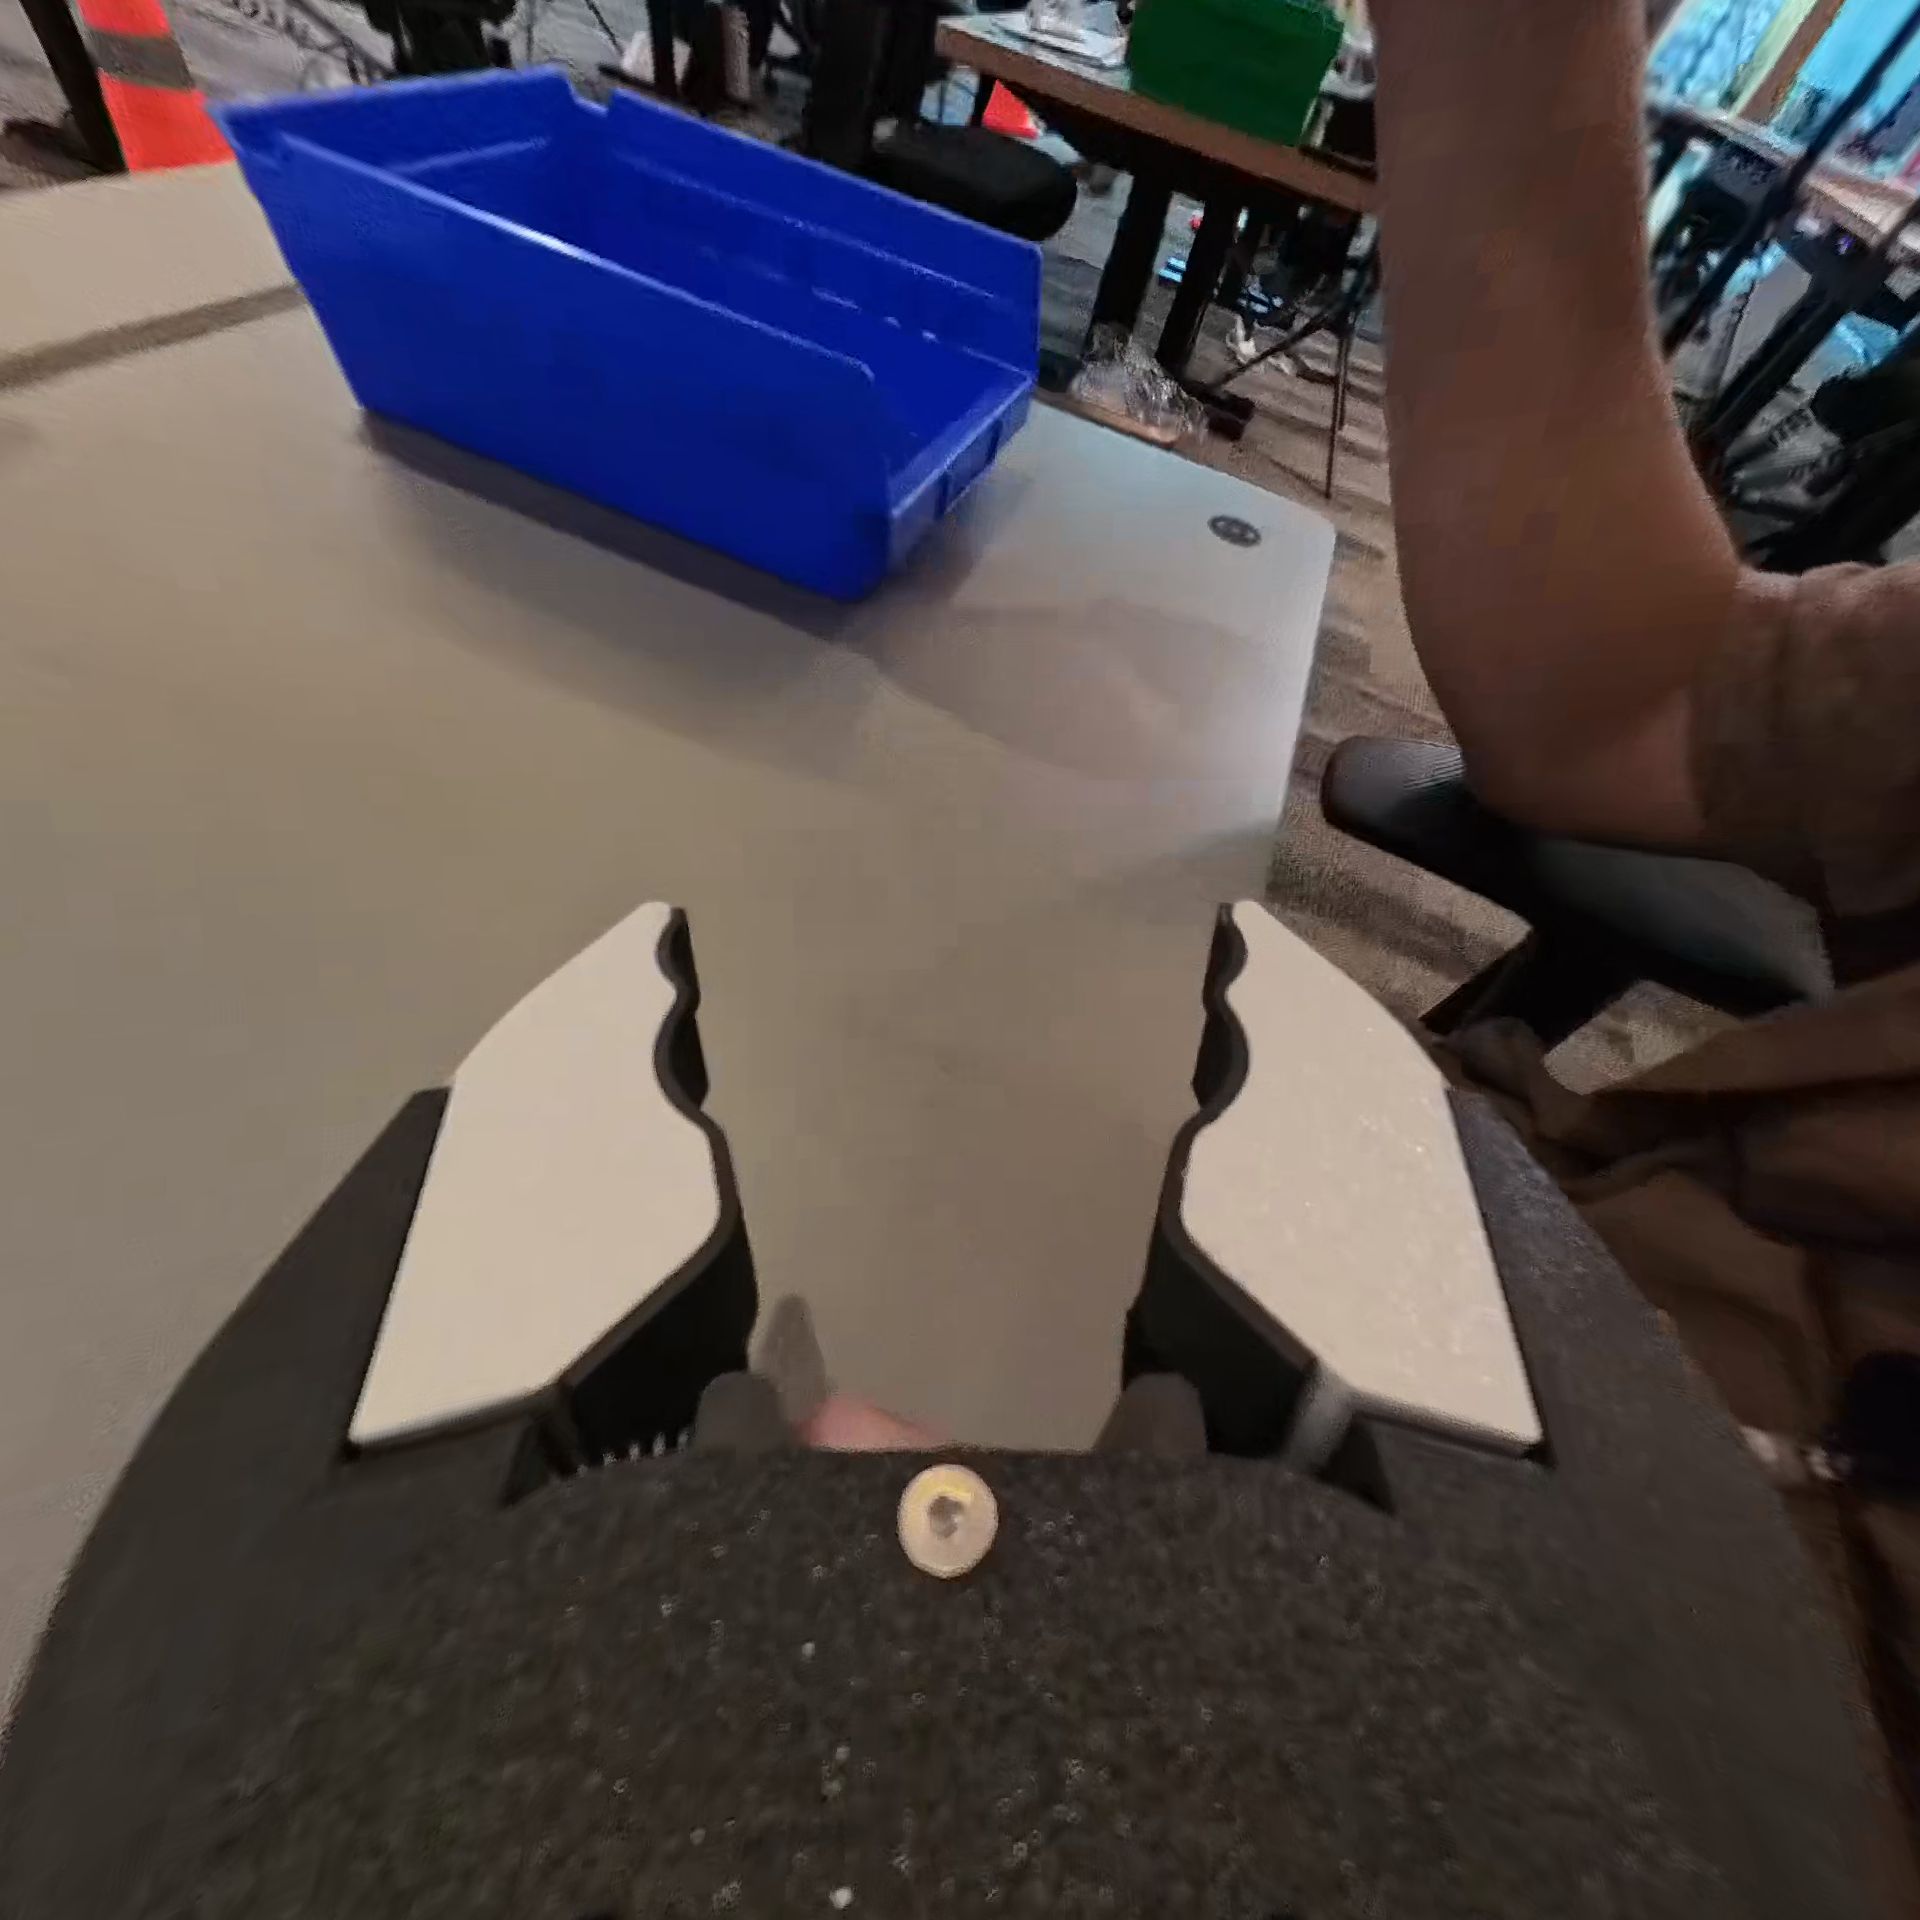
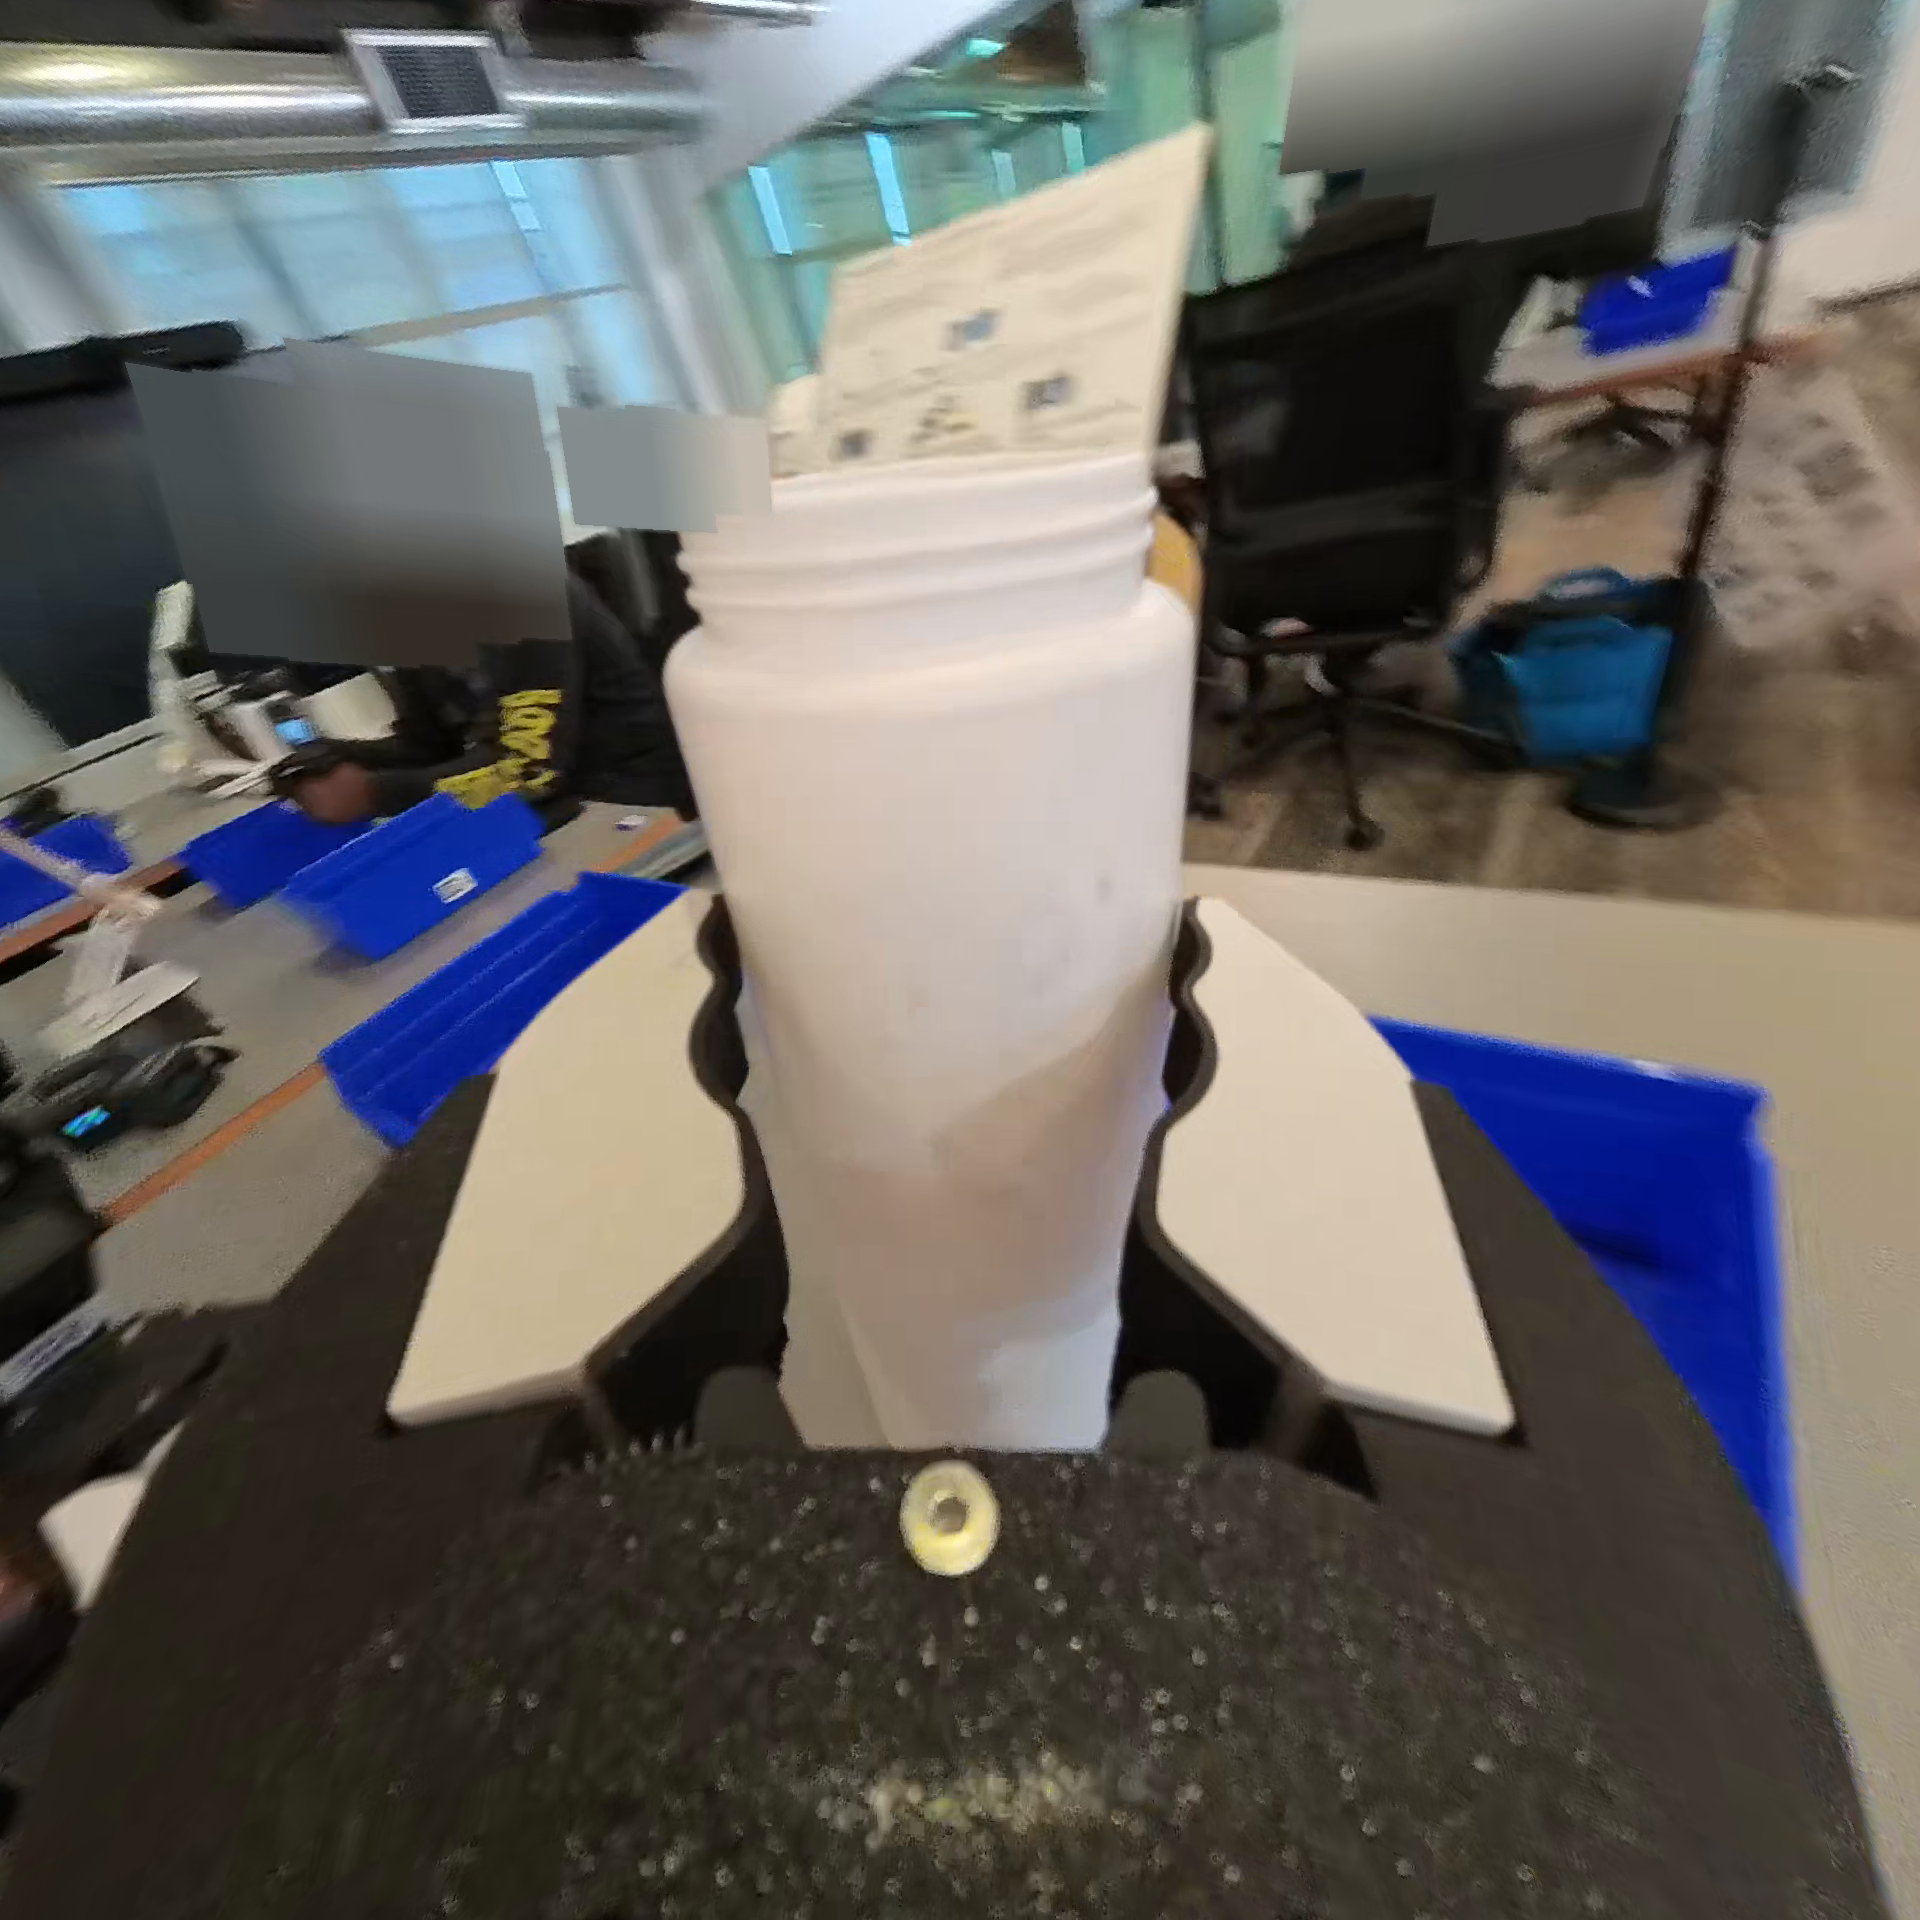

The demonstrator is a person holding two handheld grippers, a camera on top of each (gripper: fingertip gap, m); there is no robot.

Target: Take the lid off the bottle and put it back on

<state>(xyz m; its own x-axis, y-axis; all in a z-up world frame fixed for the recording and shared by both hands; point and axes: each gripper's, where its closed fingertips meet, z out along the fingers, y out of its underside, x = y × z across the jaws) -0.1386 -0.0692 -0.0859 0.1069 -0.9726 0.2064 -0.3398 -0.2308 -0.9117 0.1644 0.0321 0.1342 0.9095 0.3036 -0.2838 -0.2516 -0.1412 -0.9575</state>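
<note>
Right fingers (image 2: 1195, 997) pinching white bottle (image 2: 935, 831) at its lower body, lid off, left fingers (image 1: 675, 997) spread, bare

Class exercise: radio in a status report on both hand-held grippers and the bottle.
Left hand-held gripper open, empty, over table. Right hand-held gripper clamped on white bottle, lid off, threads bare. Lid not in sight.

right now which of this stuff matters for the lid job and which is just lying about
For the job:
- white bottle, lid off, threads bare, clamped in the right claw
- left claw, open and empty
- lid: not in view

Lying about:
- blue bin
- printed sheet behind the bottle
- orange cone
- black chair
</note>
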